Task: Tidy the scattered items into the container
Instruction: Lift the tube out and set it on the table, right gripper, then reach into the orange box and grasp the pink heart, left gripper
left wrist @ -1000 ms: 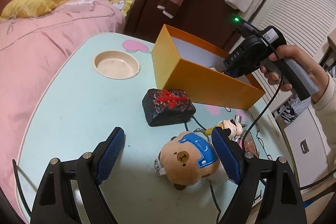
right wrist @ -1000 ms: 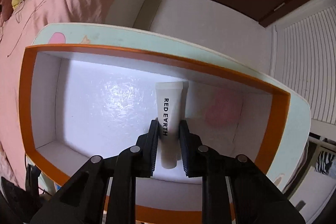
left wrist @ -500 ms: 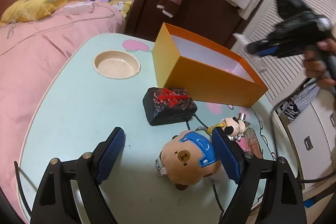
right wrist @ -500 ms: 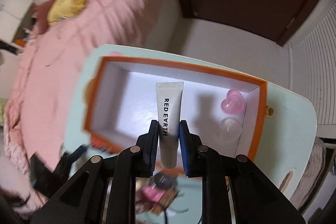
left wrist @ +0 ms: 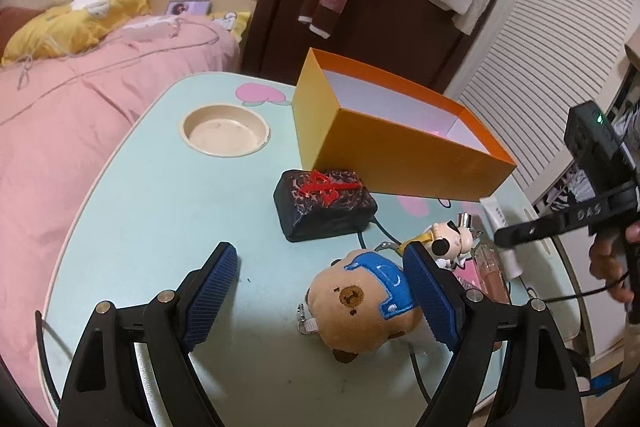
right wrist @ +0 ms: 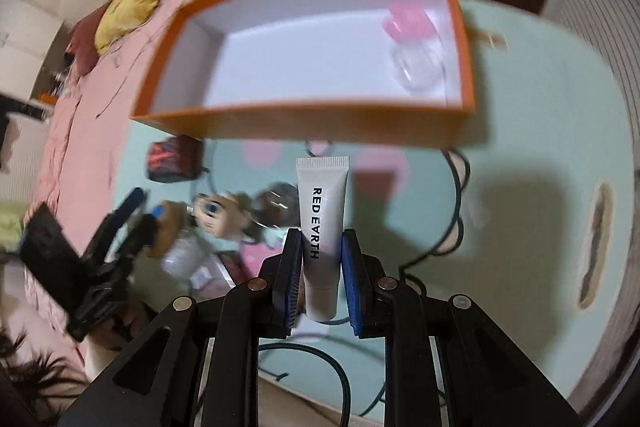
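An orange box [left wrist: 400,163] with a white inside stands at the back of the pale green table [left wrist: 160,207]. In the right wrist view a clear bottle with a pink cap [right wrist: 416,47] lies in the orange box [right wrist: 304,123]. My right gripper [right wrist: 320,251] is shut on a white "RED EARTH" tube [right wrist: 324,211], held over the table in front of the box. In the left wrist view that gripper [left wrist: 508,237] and tube [left wrist: 496,213] are right of the box. My left gripper [left wrist: 320,291] hangs open; its right pad is beside a brown bear plush [left wrist: 360,307].
A black pouch with a red mark [left wrist: 324,203], a small black-and-white figure [left wrist: 448,235], a pink bottle [left wrist: 490,275] and a dark cable lie near the plush. A round cup recess [left wrist: 226,131] is sunk in the table. A pink bed [left wrist: 80,99] borders the left.
My right gripper, still holding the tube, has drawn back from over the box's inside to lower over the table in front of it. My left gripper has stayed open in place.
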Demonstrator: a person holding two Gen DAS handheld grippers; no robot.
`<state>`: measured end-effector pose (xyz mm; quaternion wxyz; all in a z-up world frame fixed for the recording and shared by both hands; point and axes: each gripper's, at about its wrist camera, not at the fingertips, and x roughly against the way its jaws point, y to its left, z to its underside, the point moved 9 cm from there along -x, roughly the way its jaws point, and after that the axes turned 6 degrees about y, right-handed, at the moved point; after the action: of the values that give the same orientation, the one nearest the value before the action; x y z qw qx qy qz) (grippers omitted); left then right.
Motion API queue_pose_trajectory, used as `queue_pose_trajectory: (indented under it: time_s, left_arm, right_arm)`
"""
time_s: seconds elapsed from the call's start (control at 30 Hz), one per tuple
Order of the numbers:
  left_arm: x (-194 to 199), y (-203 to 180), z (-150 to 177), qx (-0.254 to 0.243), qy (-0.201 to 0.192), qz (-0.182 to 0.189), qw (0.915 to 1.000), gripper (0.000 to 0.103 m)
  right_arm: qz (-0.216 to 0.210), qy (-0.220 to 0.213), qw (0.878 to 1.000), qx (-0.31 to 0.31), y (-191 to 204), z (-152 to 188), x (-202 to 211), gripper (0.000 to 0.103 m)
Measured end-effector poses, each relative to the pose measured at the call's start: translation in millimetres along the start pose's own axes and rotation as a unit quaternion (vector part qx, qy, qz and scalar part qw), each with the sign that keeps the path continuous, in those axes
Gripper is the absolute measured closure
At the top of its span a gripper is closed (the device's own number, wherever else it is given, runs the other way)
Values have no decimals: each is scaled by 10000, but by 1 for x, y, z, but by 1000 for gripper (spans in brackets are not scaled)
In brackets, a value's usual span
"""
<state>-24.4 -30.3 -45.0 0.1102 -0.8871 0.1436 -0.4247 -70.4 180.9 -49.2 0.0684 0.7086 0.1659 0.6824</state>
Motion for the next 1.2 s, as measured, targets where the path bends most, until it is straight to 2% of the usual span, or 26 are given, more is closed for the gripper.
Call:
queue_pose_trajectory:
  time_s: [0.1,0.17,0.27,0.33,0.4,0.57,0.67,0.77,0.83,0.9,1.03,1.13,1.2]
  left_arm:
    - [1,-3,0,-139,-65,-54,9999,19]
    - [3,-6,-1,-205,-121,-67,9997,19]
    - [10,-11,-5,-330,-335,-39,9989,19]
    - [16,-16,-10,-428,-483,-19,9979,19]
    - [21,-22,-18,-530,-576,-20,9969,19]
    - [28,-57,-50,-1036,-445,-13,9936,19]
    - [26,-86,-82,-1342,-288,52,9905,19]
    - [12,-111,-115,-1327,160,167,9909,19]
    - [-7,-128,-134,-1172,703,259,9903,19]
    - [-30,-143,-145,-993,1281,332,9862,19]
    - [-83,-166,-152,-526,2221,400,9728,19]
    - [-123,-175,-140,-15,2857,455,9573,22]
    - [-143,-180,-131,217,3145,454,9479,24]
  right_arm:
    - [1,-102,9999,-69,-8,4,-9,78]
    - [-228,-267,9993,-128,-9,5,-7,74]
    - [-608,-808,9947,-166,-10,4,8,72]
    - [-707,-1299,9889,-118,-11,5,19,68]
    - [-783,-1508,9854,-106,-12,7,22,61]
    - [-969,-1958,9758,-84,-14,13,25,58]
    - [-1079,-2226,9689,-71,-16,16,28,58]
    - [-1188,-2492,9611,-58,-18,20,31,58]
    - [-1260,-2668,9555,-49,-19,23,33,58]
    - [-1332,-2843,9494,-41,-20,25,35,57]
    - [-1520,-2740,9495,-173,-25,28,31,57]
    - [-1631,-2691,9490,-217,-26,29,30,57]
    - [-1665,-2674,9488,-214,-25,30,31,57]
